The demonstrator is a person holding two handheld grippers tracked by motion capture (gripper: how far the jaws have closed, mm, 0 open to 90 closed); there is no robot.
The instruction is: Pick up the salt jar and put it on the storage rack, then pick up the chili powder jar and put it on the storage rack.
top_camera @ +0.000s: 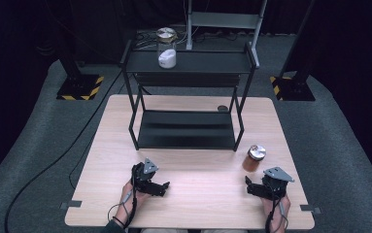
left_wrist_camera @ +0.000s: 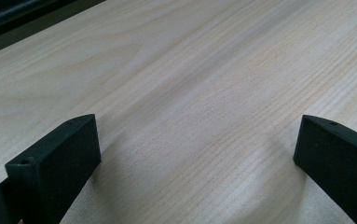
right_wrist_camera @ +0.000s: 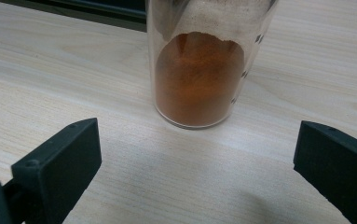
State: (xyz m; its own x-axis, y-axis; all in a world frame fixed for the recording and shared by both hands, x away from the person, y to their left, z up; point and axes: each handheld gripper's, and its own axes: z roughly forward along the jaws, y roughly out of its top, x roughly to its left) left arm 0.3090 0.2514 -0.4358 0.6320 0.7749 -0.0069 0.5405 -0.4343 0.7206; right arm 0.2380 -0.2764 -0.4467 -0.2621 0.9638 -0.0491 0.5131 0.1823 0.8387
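Observation:
A glass jar of orange-brown powder [top_camera: 253,158] with a metal lid stands on the wooden table [top_camera: 198,204] at the front right. In the right gripper view this jar [right_wrist_camera: 199,79] is upright just beyond my right gripper [right_wrist_camera: 197,140], whose jaws stand wide apart and empty. That right gripper [top_camera: 249,185] sits just in front of the jar, apart from it. My left gripper [top_camera: 163,186] rests near the table's front left, and its own view has my left gripper [left_wrist_camera: 197,135] open over bare wood. A second jar with white powder [top_camera: 166,49] stands on the shelf's top tier.
A black two-tier metal shelf [top_camera: 188,99] stands at the middle back of the table, its lower tier bare. A small dark round thing [top_camera: 222,108] lies by its right leg. Cables and black stands with yellow-striped bases [top_camera: 80,87] are on the floor behind.

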